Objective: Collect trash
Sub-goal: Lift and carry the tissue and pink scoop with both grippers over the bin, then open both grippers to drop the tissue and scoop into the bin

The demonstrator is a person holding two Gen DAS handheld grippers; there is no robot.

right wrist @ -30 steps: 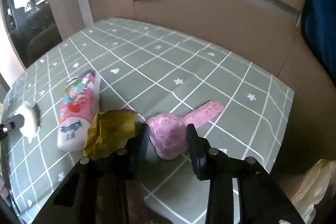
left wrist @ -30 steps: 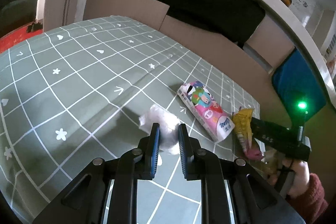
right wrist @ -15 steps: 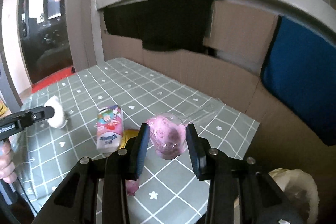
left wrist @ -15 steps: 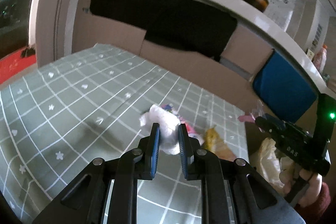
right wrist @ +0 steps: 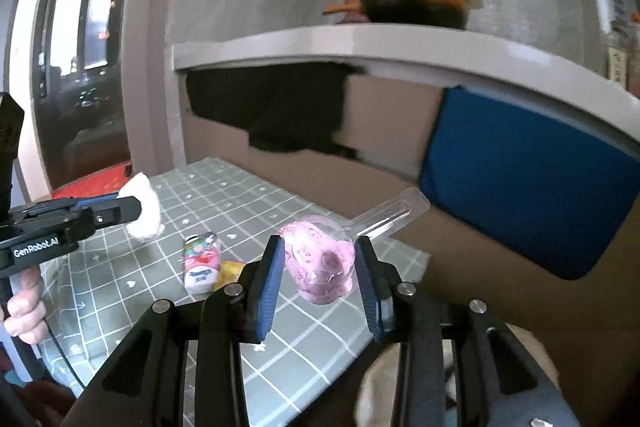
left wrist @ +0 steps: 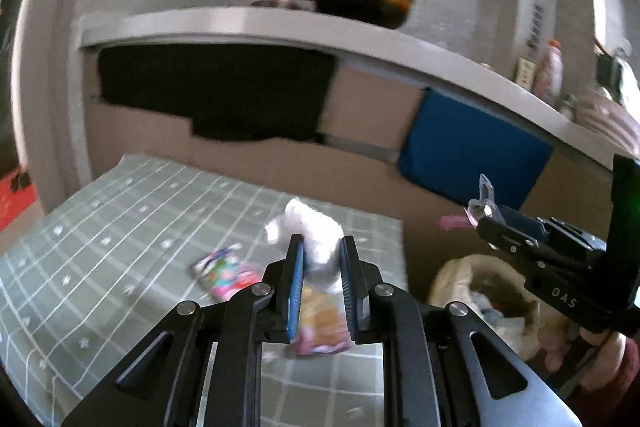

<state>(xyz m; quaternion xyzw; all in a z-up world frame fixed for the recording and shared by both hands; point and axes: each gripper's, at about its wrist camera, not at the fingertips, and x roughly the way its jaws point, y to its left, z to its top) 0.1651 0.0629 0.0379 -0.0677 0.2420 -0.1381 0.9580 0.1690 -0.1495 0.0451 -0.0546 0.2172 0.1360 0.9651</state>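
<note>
My left gripper [left wrist: 320, 287] is shut on a crumpled white tissue [left wrist: 316, 235] and holds it high above the green checked table [left wrist: 120, 247]; it also shows in the right wrist view [right wrist: 132, 209] with the tissue [right wrist: 144, 207]. My right gripper [right wrist: 320, 283] is shut on a pink plastic lollipop-shaped wrapper [right wrist: 320, 263] with a clear handle, held above the table's right edge. In the left wrist view the right gripper [left wrist: 486, 217] hangs over a trash bag [left wrist: 480, 291]. A pink tissue pack [right wrist: 202, 261] and a yellow wrapper [right wrist: 230, 271] lie on the table.
The trash bag [right wrist: 400, 387] with a pale rim sits on the floor beside the table's right edge. Cardboard panels [left wrist: 360, 171] and a blue cushion [right wrist: 520, 187] stand behind the table under a white shelf [left wrist: 280, 27]. The person's hand [right wrist: 24, 307] holds the left gripper.
Both grippers have risen well above the table with their loads and shifted right toward the trash bag. The tissue pack and yellow wrapper have stayed on the table.
</note>
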